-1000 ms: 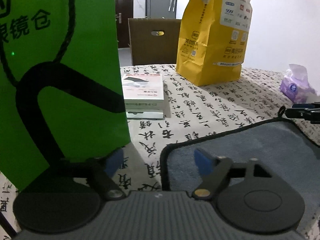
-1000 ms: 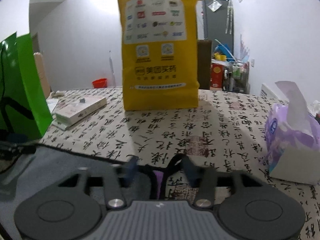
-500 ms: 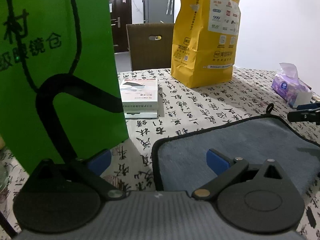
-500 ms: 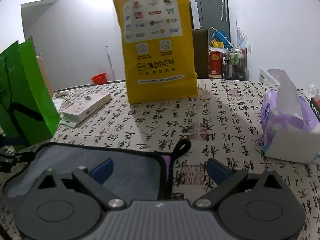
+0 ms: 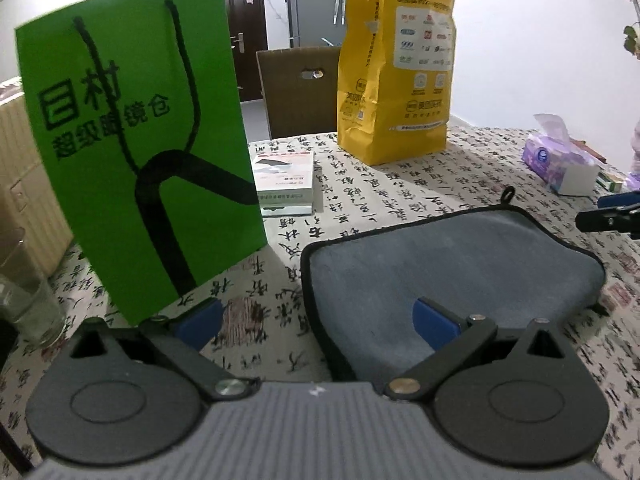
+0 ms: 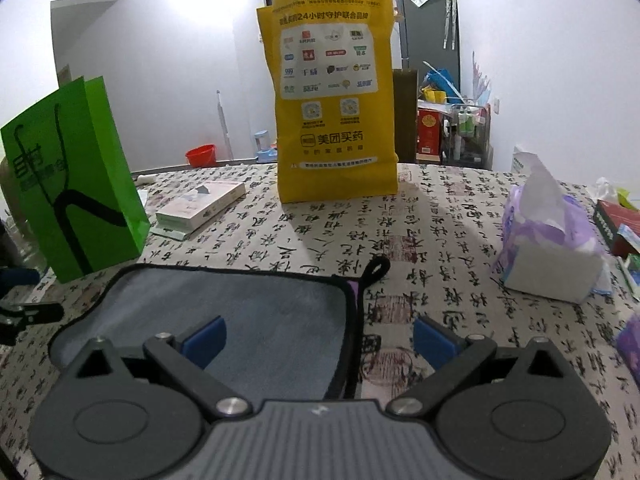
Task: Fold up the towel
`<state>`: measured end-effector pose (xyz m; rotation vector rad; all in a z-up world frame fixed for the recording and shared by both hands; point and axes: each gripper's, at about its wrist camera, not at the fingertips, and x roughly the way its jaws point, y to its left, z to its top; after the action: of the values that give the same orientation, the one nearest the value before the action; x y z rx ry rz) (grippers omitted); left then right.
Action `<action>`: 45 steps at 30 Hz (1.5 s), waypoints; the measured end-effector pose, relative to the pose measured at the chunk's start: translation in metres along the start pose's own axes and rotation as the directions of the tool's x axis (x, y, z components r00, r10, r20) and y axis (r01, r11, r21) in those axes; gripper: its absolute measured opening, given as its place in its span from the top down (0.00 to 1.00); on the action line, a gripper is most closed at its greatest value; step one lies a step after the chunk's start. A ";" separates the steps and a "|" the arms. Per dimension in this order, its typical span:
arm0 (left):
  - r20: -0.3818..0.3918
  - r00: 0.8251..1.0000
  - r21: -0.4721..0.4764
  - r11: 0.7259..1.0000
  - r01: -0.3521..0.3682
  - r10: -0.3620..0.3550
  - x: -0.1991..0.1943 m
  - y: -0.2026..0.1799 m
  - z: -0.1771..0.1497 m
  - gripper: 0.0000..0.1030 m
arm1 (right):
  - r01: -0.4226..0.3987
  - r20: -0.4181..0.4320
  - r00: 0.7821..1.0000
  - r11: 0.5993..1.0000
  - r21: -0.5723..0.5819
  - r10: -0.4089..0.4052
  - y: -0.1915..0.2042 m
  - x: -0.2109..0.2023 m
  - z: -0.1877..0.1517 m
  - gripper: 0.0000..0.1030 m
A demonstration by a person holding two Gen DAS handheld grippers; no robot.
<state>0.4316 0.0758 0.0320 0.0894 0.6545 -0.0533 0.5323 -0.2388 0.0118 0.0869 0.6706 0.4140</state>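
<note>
A grey towel (image 5: 452, 268) with black trim lies folded flat on the calligraphy-print tablecloth; it also shows in the right wrist view (image 6: 240, 312), its hanging loop (image 6: 376, 270) at the far right corner. My left gripper (image 5: 316, 320) is open and empty, raised over the towel's left edge. My right gripper (image 6: 318, 338) is open and empty, raised over the towel's right edge. Each gripper's tip shows at the edge of the other's view.
A green paper bag (image 5: 136, 160) stands left of the towel. A yellow paper bag (image 6: 332, 120) stands behind it. A white box (image 5: 284, 184), a tissue pack (image 6: 548, 248), a glass (image 5: 28, 308) and small boxes (image 6: 620, 232) sit around.
Both grippers let go of the towel's corners, opened wide and pulled back and up. The towel now lies flat, folded.
</note>
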 end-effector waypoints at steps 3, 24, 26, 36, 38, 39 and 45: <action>0.013 1.000 0.008 1.000 0.002 -0.002 -0.017 -0.005 -0.003 0.00 | 0.008 0.002 1.000 1.000 -0.001 -0.008 0.003 -0.014 -0.004 0.03; 0.031 0.999 -0.018 1.000 0.019 -0.019 -0.107 -0.028 -0.055 0.00 | -0.004 0.040 0.999 1.000 0.009 0.004 0.032 -0.108 -0.060 0.02; 0.037 0.999 -0.018 1.000 0.022 -0.022 -0.116 -0.031 -0.060 0.00 | -0.007 0.045 0.999 1.000 0.005 0.007 0.037 -0.117 -0.066 0.02; 0.087 0.996 -0.043 0.999 0.026 -0.022 -0.166 -0.037 -0.088 0.00 | -0.001 0.081 0.997 0.999 -0.037 0.004 0.065 -0.164 -0.095 0.02; 0.095 0.995 -0.057 0.998 0.027 -0.021 -0.174 -0.038 -0.095 0.00 | -0.001 0.090 0.996 0.999 -0.054 0.006 0.071 -0.172 -0.100 0.02; 0.097 0.995 -0.060 0.998 0.027 -0.021 -0.179 -0.039 -0.099 0.00 | -0.002 0.093 0.996 0.998 -0.060 0.007 0.074 -0.177 -0.103 0.02; 0.126 0.992 -0.068 0.997 0.029 -0.020 -0.205 -0.046 -0.117 0.00 | -0.011 0.113 0.994 0.999 -0.040 0.015 0.081 -0.197 -0.120 0.02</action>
<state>0.1952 0.0461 0.0617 0.0108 0.5315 -0.0590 0.2909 -0.2501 0.0498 0.0768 0.5506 0.4313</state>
